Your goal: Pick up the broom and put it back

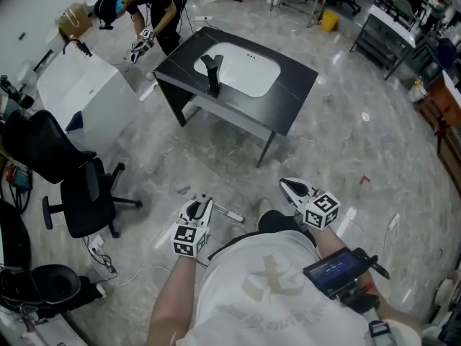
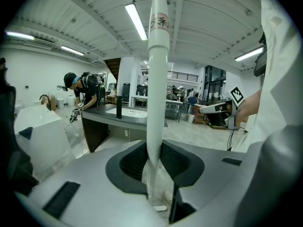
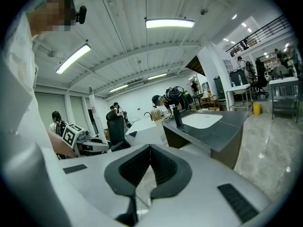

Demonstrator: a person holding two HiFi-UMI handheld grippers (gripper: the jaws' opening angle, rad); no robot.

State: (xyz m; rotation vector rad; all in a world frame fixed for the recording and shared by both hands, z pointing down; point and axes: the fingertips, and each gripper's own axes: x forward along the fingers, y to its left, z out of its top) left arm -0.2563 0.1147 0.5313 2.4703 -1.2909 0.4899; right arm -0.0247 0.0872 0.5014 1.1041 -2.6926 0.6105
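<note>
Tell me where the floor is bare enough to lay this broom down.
Widest bare floor: right of the black table, out to the shelves. A narrower strip lies between the table and you. Left is crowded: office chair, white box, cables.

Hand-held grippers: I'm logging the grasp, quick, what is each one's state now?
Left hand-held gripper: closed on the broom handle.
Right hand-held gripper: closed, empty.

Head view steeply down; gripper views near-level; all share sink table [image 1: 295, 96].
</note>
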